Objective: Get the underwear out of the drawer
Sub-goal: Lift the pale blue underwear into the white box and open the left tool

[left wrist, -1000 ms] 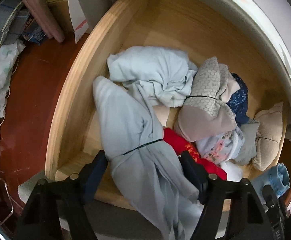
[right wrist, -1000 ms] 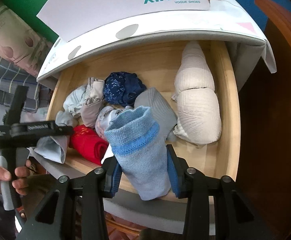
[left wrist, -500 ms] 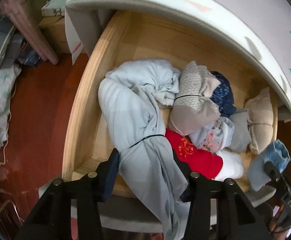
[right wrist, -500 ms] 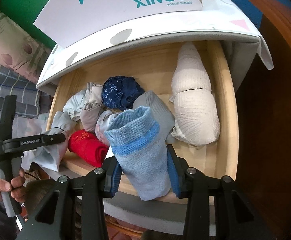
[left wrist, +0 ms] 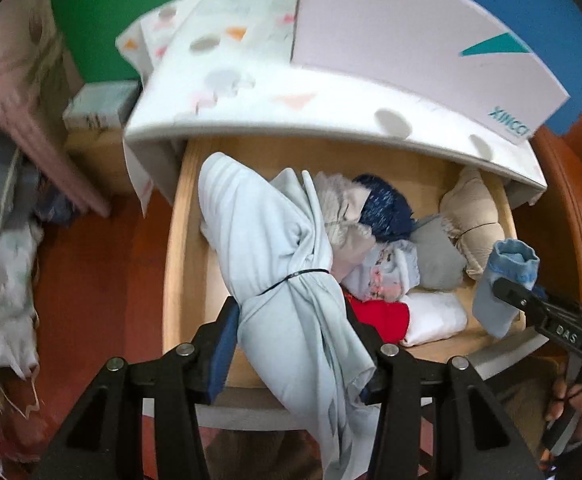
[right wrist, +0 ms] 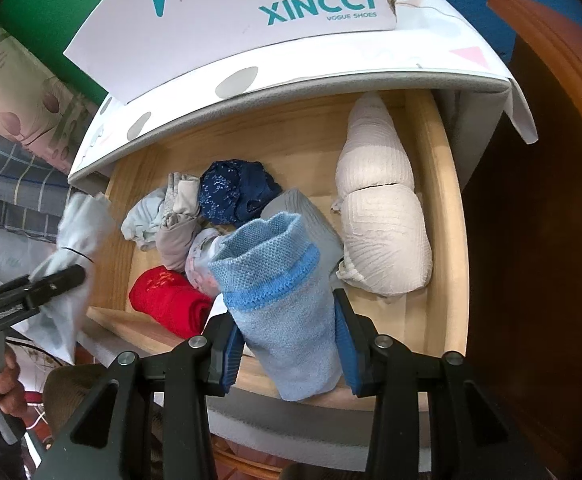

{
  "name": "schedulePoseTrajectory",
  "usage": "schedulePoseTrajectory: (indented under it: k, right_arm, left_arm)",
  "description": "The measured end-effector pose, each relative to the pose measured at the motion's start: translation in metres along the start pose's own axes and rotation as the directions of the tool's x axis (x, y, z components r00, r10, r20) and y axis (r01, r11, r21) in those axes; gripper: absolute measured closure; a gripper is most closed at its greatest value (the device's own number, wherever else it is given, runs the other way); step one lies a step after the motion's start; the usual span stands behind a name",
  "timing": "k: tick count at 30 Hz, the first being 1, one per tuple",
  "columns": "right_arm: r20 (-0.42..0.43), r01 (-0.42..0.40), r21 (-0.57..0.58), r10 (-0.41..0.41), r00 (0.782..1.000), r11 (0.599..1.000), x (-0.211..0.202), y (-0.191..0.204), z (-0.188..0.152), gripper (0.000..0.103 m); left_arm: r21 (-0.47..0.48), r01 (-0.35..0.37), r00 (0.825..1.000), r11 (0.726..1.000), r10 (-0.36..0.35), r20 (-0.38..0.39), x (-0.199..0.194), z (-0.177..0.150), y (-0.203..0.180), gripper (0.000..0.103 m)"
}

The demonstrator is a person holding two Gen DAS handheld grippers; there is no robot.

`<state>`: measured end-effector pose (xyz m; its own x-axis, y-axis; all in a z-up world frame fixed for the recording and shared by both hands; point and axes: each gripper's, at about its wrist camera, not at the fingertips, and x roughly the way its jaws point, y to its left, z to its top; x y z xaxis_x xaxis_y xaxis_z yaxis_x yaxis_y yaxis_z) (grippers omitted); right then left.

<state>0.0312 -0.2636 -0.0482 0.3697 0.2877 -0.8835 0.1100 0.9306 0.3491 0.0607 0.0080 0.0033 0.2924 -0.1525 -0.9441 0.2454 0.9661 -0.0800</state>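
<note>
Both hands are busy over the open wooden drawer (right wrist: 437, 184). The left gripper (left wrist: 291, 344) has its jaws clamped on a pale blue bundle (left wrist: 275, 248) tied round the middle with a thin black band, its upper end leaning over the drawer's contents and its loose tail drooping below the jaws. The right gripper (right wrist: 289, 344) has its jaws squeezed on a rolled light-blue knit piece (right wrist: 279, 296) with a brighter blue stripe, held above the drawer's front edge. Left in the drawer are a red piece (right wrist: 171, 304), a navy lace piece (right wrist: 235, 194), a grey-beige one (right wrist: 177, 232) and a big cream bundle (right wrist: 383, 236).

The worry, to my eye, is the pale bundle: it is long and floppy, gripped only near its waist, so the hanging tail could snag the drawer front or drag the neighbouring pieces out with it. The knit roll looks firmly pinched, though it could slide out downward if the squeeze eases
</note>
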Motion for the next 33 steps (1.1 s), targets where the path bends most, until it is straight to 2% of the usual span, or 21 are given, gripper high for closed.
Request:
schedulePoseTrajectory:
  k: [6,9,12,17,21,22,26,28,33]
  right_arm:
    - [0.003,0.031,-0.003,-0.031,1.000,1.000,0.001,0.001,0.000,0.065]
    - [0.005,0.050,-0.008,-0.050,0.999,0.999,0.002,0.003,0.000,0.065]
    - [0.003,0.056,-0.008,-0.056,0.998,0.998,0.003,0.003,0.000,0.065]
    - [-0.003,0.063,-0.008,-0.063,0.998,0.998,0.005,0.003,0.000,0.065]
    - [-0.004,0.069,-0.008,-0.069,0.998,0.998,0.005,0.003,0.000,0.065]
    - [-0.006,0.071,-0.009,-0.071,0.997,0.997,0.006,0.004,0.000,0.065]
    - [-0.008,0.081,-0.014,-0.082,0.997,0.997,0.006,0.005,0.000,0.065]
    - [-0.007,0.081,-0.013,-0.081,0.997,0.997,0.006,0.005,0.000,0.065]
    - [-0.007,0.067,-0.005,-0.067,0.998,0.998,0.007,0.005,-0.001,0.065]
  left_arm:
    - [0.060,0.007,0.993,0.998,-0.014,0.118,-0.036,0.016,-0.002,0.055]
    - [0.076,0.010,0.982,0.997,-0.025,0.189,-0.060,0.030,-0.003,0.055]
    - [0.092,0.016,0.962,0.996,-0.041,0.271,-0.087,0.048,-0.005,0.055]
    - [0.132,-0.005,0.911,0.991,-0.050,0.409,-0.134,0.092,-0.015,0.055]
    - [0.163,0.000,0.876,0.987,-0.078,0.477,-0.160,0.133,-0.025,0.055]
    - [0.176,0.007,0.872,0.984,-0.092,0.480,-0.164,0.143,-0.028,0.055]
    - [0.191,0.021,0.867,0.981,-0.113,0.486,-0.165,0.180,-0.038,0.055]
    - [0.189,0.023,0.873,0.982,-0.111,0.474,-0.157,0.197,-0.043,0.055]
    - [0.171,0.023,0.903,0.985,-0.094,0.419,-0.120,0.231,-0.054,0.055]
